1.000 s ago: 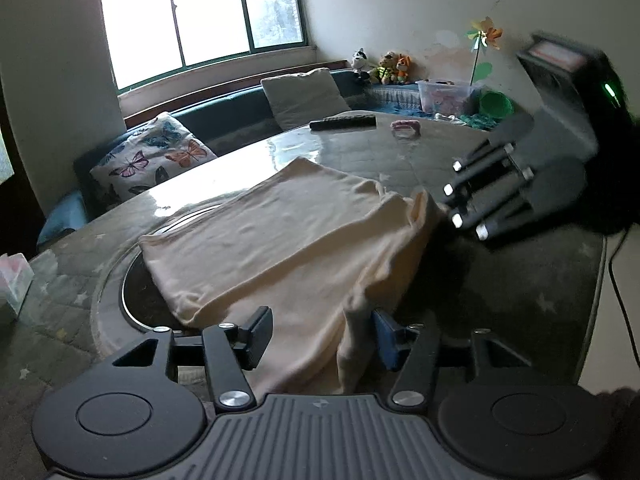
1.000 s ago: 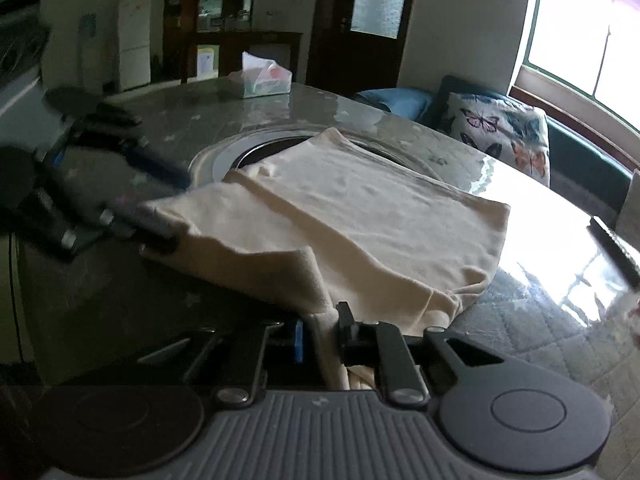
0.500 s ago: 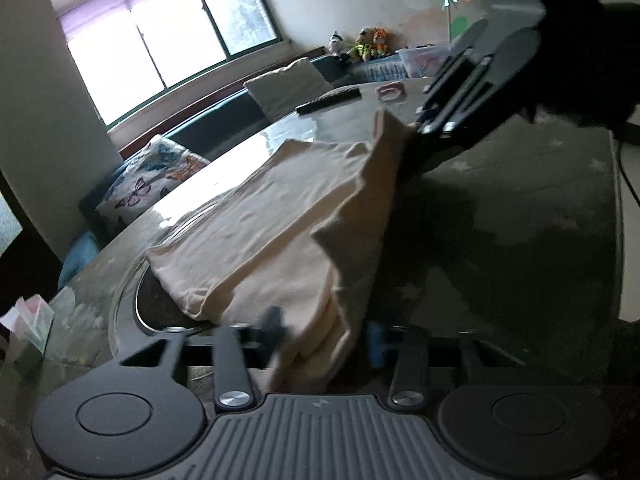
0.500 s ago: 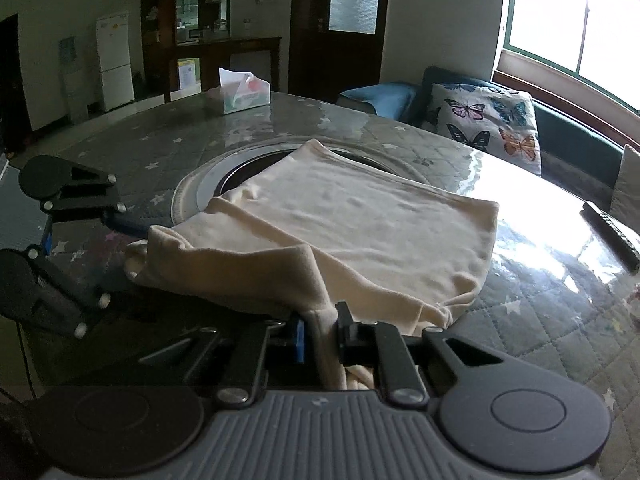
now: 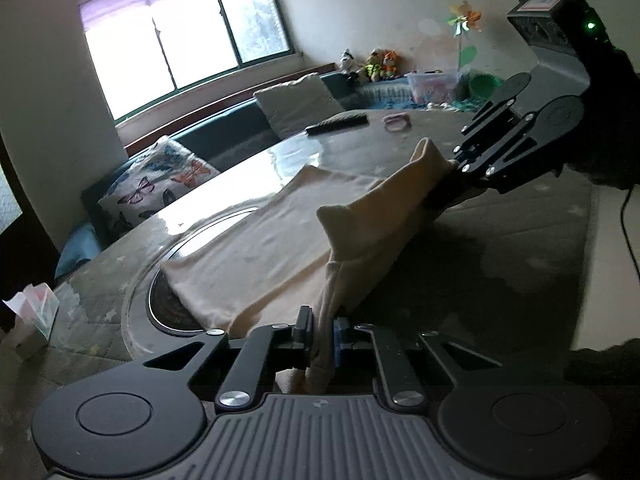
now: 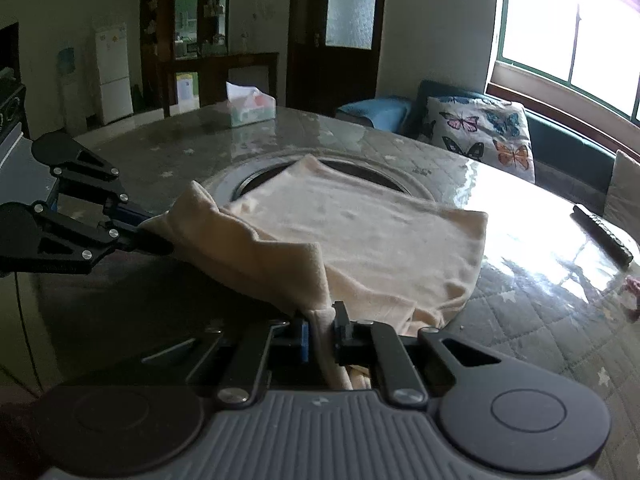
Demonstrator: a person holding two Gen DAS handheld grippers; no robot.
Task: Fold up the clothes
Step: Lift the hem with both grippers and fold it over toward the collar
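A cream garment [image 5: 256,256] lies on the round glass-topped table [image 5: 500,248], its far part flat over the table's round inset. My left gripper [image 5: 320,330] is shut on one near corner of the garment and holds it above the table. My right gripper [image 6: 320,328] is shut on the other near corner. The near edge of the garment [image 6: 248,252] hangs lifted between the two grippers. The right gripper shows in the left wrist view [image 5: 448,184] and the left gripper in the right wrist view [image 6: 156,236].
A remote [image 5: 337,123] and a small pink item [image 5: 397,122] lie on the far side of the table. A tissue box [image 6: 250,108] stands at the table's other edge. A sofa with a butterfly cushion [image 6: 480,136] runs under the window.
My left gripper has shut on the garment's near corner. Both grippers have lifted the near edge off the table and pulled it taut between them.
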